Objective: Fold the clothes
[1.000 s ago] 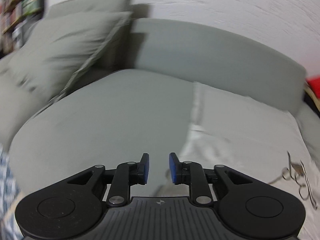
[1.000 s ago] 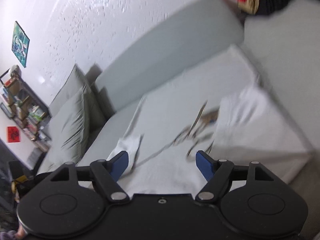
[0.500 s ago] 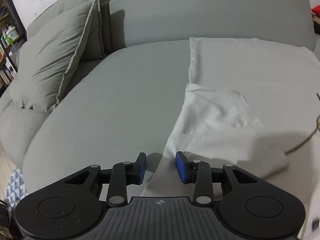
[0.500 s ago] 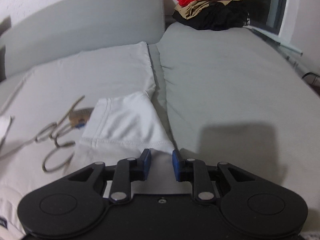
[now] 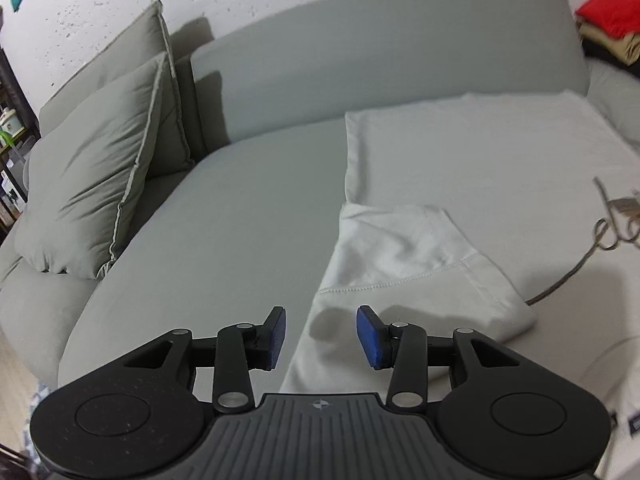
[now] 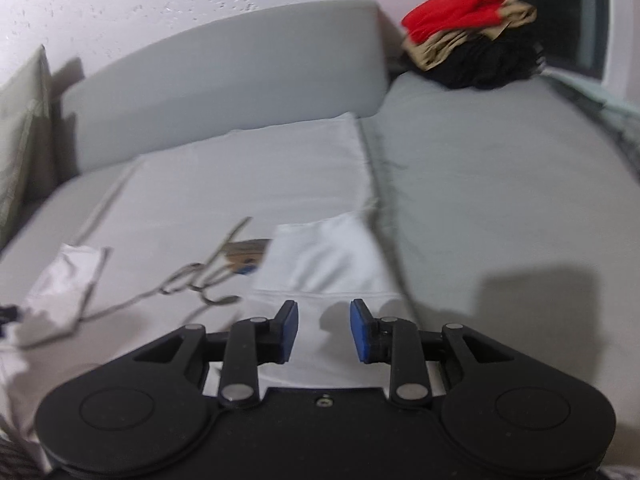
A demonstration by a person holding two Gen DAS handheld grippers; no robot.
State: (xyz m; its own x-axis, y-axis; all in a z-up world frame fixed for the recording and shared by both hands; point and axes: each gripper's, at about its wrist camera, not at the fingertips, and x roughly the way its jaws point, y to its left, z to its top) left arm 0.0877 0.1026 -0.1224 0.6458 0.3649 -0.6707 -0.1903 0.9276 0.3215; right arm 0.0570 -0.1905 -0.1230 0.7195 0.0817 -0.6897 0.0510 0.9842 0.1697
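both sleeves look folded in, so the next fold likely needs a grip on the near hem. the left gripper (image 5: 321, 336) hangs partly open and empty over the left folded sleeve (image 5: 404, 256); the right gripper (image 6: 324, 330) likewise over the right sleeve (image 6: 324, 256). the white t-shirt (image 5: 480, 152), printed with a looping script, lies flat on the grey sofa (image 5: 224, 240)

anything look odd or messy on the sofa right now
Mostly tidy. The white garment lies flat with both sleeves folded in, but its drawstring sprawls loose and looped across the middle, and a brown tag pokes out beside the right sleeve.
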